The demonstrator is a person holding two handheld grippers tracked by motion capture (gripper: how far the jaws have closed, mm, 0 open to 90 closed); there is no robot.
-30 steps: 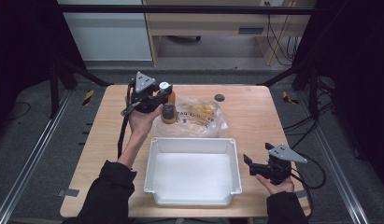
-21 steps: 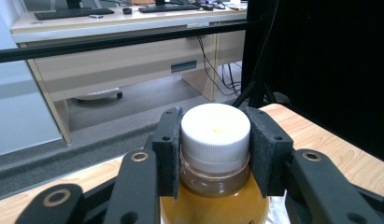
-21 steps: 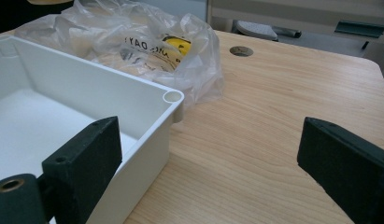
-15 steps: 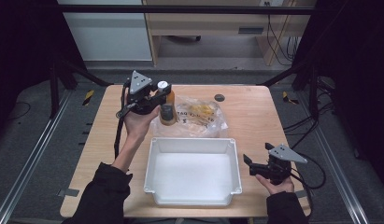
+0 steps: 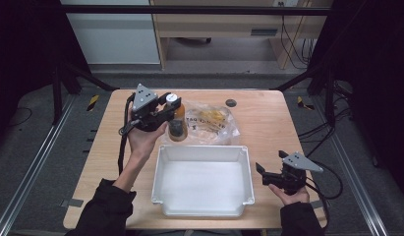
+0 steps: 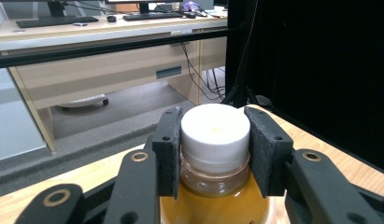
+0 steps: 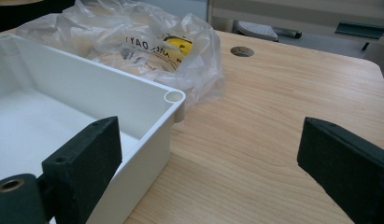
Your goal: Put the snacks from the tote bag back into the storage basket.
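High view first: we see our left gripper (image 5: 166, 109), black with a grey three-cornered plate on top, closed on the white ribbed cap of a small clear plastic bottle of amber liquid (image 5: 177, 124). The bottle stands upright at the far left corner of the rectangular white plastic tub (image 5: 203, 202), just beyond its rim. In the left gripper view our two flat, matte black pads (image 6: 167, 150) press the fine-ridged screw cap from both sides, the rounded bottle shoulder just below them.

Beside the bottle lies a crumpled clear plastic bag (image 5: 214, 124) with yellow contents; it touches the tub's far wall. In the right gripper view the bag shows dark printed letters, seen reversed through the film; we can make out something like "DAY" and no more. We can read no label on the bottle.

The pale wooden table (image 5: 268, 118) has a smooth grain and a small round dark hole (image 5: 231, 103) near its far edge.

Our right gripper (image 5: 263, 173) rests at the tub's right side, well apart from the bottle, its jaws spread wide and holding nothing.
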